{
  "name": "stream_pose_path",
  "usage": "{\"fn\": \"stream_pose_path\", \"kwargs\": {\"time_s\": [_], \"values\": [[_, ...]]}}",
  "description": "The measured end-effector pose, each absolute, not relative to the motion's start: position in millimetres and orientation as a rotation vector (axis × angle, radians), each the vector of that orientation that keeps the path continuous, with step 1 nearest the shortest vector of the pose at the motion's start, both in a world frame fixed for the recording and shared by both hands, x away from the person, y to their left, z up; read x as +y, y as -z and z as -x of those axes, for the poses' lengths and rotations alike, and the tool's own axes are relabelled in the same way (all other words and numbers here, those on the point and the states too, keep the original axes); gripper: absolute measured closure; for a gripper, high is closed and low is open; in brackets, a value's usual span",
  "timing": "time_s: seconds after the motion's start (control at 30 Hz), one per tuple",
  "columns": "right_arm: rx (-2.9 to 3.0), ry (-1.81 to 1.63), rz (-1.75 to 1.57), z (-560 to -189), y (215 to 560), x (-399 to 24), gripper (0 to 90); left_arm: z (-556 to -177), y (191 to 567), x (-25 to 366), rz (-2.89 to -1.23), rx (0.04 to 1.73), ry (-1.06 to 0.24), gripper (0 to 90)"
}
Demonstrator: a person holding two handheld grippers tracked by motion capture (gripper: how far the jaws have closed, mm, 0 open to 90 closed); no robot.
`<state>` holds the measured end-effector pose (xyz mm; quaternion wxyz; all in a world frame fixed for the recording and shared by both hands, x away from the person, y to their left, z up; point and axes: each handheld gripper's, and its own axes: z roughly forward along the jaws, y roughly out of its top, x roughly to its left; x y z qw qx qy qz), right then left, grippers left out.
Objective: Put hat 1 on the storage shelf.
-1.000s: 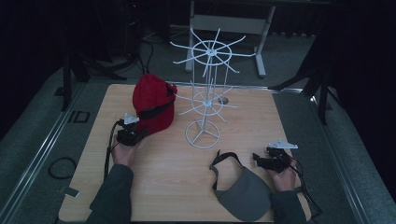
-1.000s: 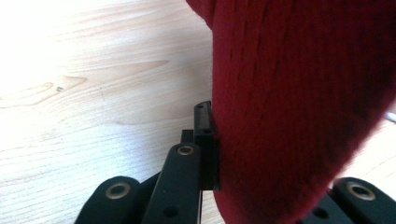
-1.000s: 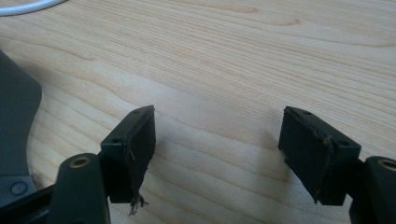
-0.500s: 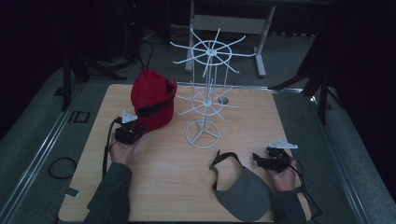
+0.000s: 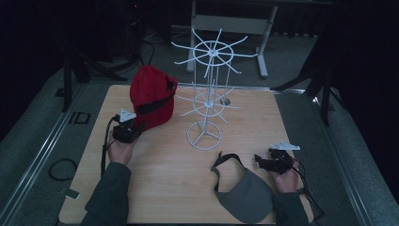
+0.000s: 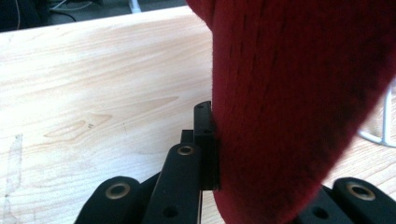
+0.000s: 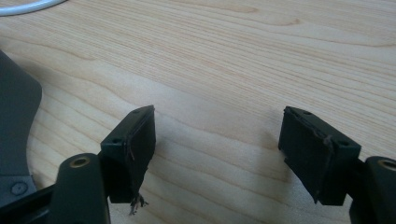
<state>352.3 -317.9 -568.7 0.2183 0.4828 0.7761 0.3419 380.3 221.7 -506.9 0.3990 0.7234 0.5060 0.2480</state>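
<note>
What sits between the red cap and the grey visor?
In the high view, the white wire rack stands between the red cap and the grey visor; its round base lies on the table between them.

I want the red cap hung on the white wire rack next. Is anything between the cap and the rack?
Nothing visible. The red cap, clamped in the left gripper, hangs just left of the white wire rack, with bare table between. The grey visor lies nearer the person.
</note>
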Motion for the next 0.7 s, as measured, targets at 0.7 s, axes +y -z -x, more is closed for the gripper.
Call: {"fn": "stream_pose_path", "kwargs": {"time_s": [0.7], "values": [[2.149, -0.947, -1.335, -352.4, 568.7, -317.9, 27.0, -375.3, 485.4, 219.2, -1.804, 1.243, -0.659, 86.0]]}}
